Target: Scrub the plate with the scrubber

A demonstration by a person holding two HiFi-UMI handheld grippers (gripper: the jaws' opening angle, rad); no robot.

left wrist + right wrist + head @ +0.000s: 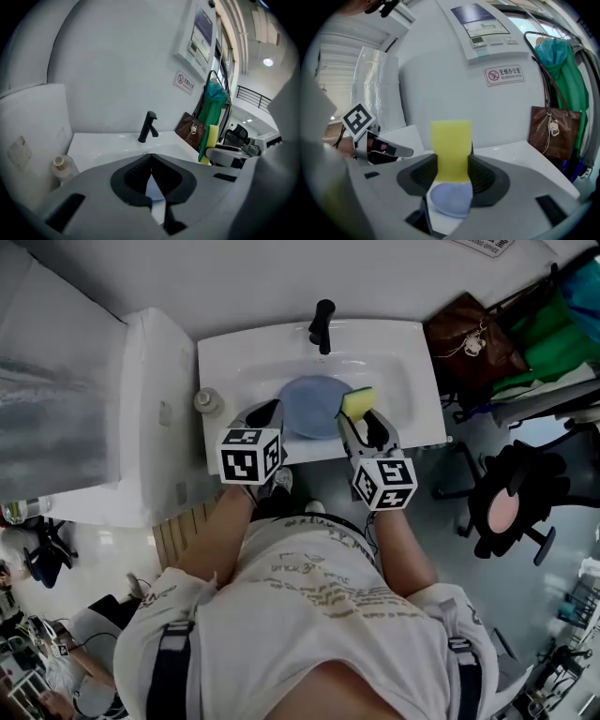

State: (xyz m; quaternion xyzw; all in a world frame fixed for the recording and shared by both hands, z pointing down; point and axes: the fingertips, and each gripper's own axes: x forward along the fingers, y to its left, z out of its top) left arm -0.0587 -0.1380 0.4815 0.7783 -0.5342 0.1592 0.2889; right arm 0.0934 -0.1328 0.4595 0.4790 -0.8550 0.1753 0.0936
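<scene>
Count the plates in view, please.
1. The blue plate is over the white sink, its left rim held in the left tongs. Another beneath it would be hidden.

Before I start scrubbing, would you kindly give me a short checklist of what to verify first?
1. Left hand-held gripper shut on the plate rim: ok.
2. Right hand-held gripper shut on the scrubber: ok.
3. Plate held over the sink basin: ok.
4. Scrubber at the plate's right edge: ok.
5. Scrubber actually touching the plate: cannot tell.
6. Faucet clear of both hand-held grippers: ok.
</scene>
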